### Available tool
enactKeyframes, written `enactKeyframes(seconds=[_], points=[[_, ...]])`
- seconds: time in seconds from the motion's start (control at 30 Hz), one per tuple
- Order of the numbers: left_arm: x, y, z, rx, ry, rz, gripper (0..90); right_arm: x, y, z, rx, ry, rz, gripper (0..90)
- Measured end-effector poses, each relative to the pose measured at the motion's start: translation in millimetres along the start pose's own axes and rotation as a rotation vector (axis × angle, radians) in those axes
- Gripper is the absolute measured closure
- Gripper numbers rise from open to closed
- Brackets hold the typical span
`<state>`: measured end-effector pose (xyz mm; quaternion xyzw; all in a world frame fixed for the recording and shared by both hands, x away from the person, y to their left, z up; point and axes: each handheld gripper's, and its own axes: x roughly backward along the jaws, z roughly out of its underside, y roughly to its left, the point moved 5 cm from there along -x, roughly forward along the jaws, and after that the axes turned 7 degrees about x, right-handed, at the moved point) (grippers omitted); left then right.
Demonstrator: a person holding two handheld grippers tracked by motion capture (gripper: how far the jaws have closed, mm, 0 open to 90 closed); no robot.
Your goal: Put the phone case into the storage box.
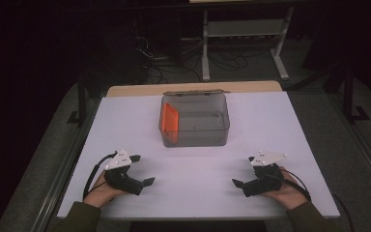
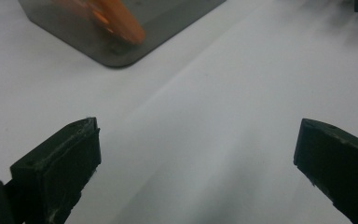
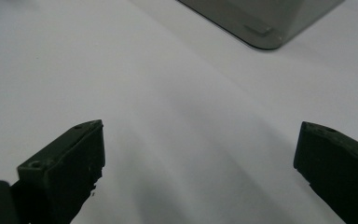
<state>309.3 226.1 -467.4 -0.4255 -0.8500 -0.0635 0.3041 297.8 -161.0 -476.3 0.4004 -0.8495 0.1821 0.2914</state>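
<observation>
Both grippers are resting near the person's edge of the table, and neither is holding anything. The left gripper [image 1: 142,170] is sitting with its jaws spread wide and pointing inward; in the left gripper view bare white tabletop is lying between its two black jaws. The right gripper [image 1: 243,170] is mirroring it on the other side, jaws likewise wide apart and empty, angled toward the centre, with only white surface showing between them in the right gripper view.

Moving outward, the white table [image 1: 125,125] is lying bare between the two tools. Farther back, near the middle, a clear grey plastic box [image 1: 195,137] is standing open, well apart from both grippers. Inside it, an orange item [image 1: 170,119] is leaning tilted against the box's left wall; its exact kind is hard to tell. What looks like the box's lid [image 1: 192,93] is lying just behind the box, at the far rim.

Judging from this, the work appears to be either not yet begun or at a pause: nothing is being gripped or touched, and any handling of the box, the lid or the orange item is remaining to be done.
</observation>
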Motion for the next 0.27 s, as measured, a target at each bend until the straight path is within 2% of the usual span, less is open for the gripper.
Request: enactKeyframes(seconds=[0.27], points=[[-2.3, -1.3, 1.1, -0.004, 0.016, 0.006, 0.0, -0.2, -0.1, 0.2, 0.001, 0.001, 0.002, 1.5]])
